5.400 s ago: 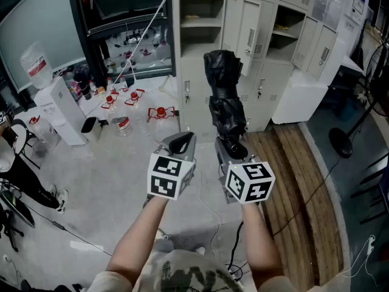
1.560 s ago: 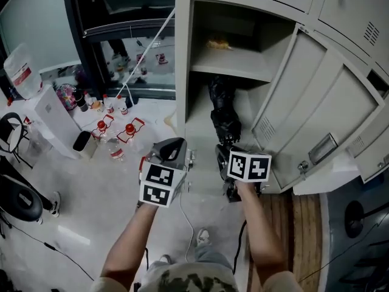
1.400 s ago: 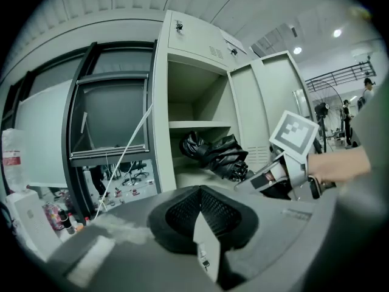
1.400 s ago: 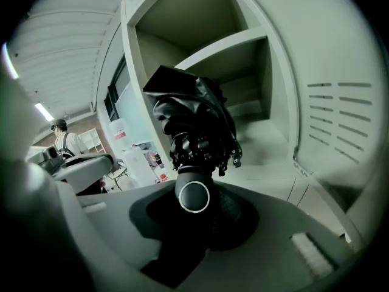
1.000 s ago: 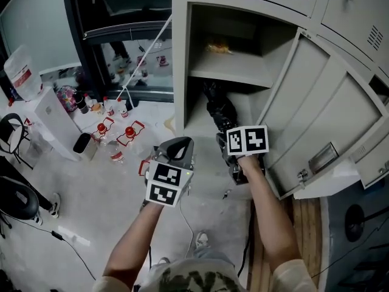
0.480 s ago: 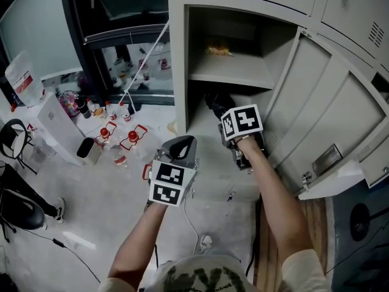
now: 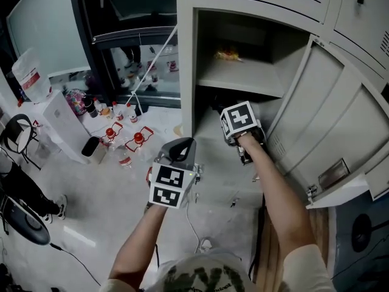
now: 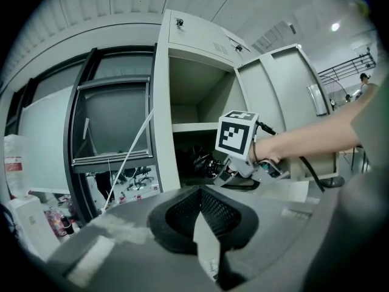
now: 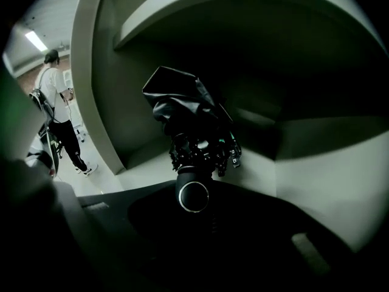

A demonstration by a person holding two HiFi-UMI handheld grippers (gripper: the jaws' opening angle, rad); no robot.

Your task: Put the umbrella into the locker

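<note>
Right tool (image 7: 238, 123) grips the umbrella (image 9: 185, 108) by its handle under the locker (image 7: 185, 72) shelf (image 7: 243, 81). Next, likely: rest it and release. Left tool (image 7: 180, 151) is closed and empty.

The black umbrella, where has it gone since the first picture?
The right gripper carried the black folded umbrella forward, from out in the room into the open grey metal locker, under its shelf. It has not let go: its jaws stay shut on the handle. The left gripper stayed outside, shut and empty, and the small yellowish thing on the shelf did not move.
</note>
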